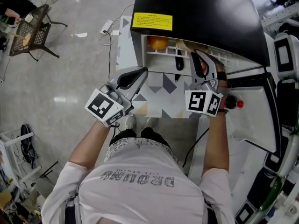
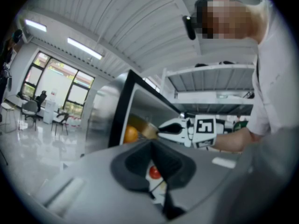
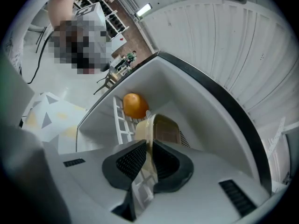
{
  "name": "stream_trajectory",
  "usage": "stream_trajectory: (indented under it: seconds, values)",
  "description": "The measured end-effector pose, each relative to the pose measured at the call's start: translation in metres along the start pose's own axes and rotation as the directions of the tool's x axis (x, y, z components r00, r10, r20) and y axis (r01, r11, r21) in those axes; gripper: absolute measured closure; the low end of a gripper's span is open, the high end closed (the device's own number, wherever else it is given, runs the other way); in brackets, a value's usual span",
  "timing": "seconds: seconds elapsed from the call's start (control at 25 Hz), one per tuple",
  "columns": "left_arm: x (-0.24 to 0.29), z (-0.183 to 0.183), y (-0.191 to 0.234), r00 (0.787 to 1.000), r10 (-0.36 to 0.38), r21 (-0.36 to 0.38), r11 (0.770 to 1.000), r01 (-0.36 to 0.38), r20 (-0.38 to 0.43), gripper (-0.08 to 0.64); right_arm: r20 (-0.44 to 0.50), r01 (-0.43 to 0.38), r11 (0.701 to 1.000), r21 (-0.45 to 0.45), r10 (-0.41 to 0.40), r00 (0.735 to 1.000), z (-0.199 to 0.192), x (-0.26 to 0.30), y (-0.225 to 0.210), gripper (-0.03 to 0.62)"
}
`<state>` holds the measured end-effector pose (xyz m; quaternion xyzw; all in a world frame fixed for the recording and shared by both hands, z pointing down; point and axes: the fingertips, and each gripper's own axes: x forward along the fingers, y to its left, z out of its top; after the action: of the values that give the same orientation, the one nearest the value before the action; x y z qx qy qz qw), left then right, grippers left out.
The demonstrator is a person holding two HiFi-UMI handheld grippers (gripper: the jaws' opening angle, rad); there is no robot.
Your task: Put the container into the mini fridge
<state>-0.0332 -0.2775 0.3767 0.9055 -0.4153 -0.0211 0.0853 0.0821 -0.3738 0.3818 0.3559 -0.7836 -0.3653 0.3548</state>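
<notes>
The black-topped mini fridge (image 1: 196, 8) stands open in front of me. A beige lidded container (image 3: 163, 127) lies on its white wire shelf (image 3: 122, 120), next to an orange (image 3: 135, 105). My right gripper (image 3: 148, 148) reaches into the fridge, and its pads lie against the container's rim on both sides. In the head view the same gripper (image 1: 198, 55) covers most of the container (image 1: 187, 45). My left gripper (image 1: 142, 71) hangs outside the fridge, in front of the shelf, with its jaws together and nothing between them. From the left gripper view (image 2: 152, 146) I see the right gripper (image 2: 161, 130) at the container (image 2: 148, 132).
The fridge door (image 1: 252, 115) is swung open to the right, with a red knob (image 1: 239, 104) by my right hand. A patterned mat (image 1: 159, 92) lies on the floor under the fridge. A metal chair (image 1: 32, 31) and a power strip (image 1: 107, 27) are at the left.
</notes>
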Motion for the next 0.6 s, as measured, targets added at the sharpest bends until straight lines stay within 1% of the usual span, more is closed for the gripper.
stream_trajectory:
  seconds: [0.2,0.28,0.4,0.52,0.6]
  values:
    - [-0.0009,0.0021,0.0034,1.000,0.008,0.000,1.000,-0.008,0.003,0.552,-0.014,-0.018,0.995,-0.096,0.017,1.000,0.0019,0.0044,0.0033,0.548]
    - [-0.0012,0.0024,0.0050,1.000,0.012,-0.001,1.000,-0.012,0.003,0.554,-0.017,-0.025,0.993,-0.118,0.023,1.000,0.0035,0.0067,0.0038,0.541]
    - [-0.0014,0.0035,0.0067,1.000,0.014,-0.002,1.000,-0.014,0.004,0.552,-0.016,-0.031,0.993,-0.116,0.029,0.999,0.0056,0.0093,0.0031,0.532]
    - [-0.0021,0.0044,0.0081,1.000,0.014,-0.001,1.000,-0.014,0.004,0.552,-0.012,-0.033,0.995,-0.093,0.032,0.999,0.0068,0.0096,0.0024,0.530]
    - [-0.0027,0.0051,0.0084,1.000,0.012,0.001,1.000,-0.012,0.004,0.552,-0.014,-0.043,0.997,-0.072,0.042,0.999,0.0063,0.0093,0.0029,0.512]
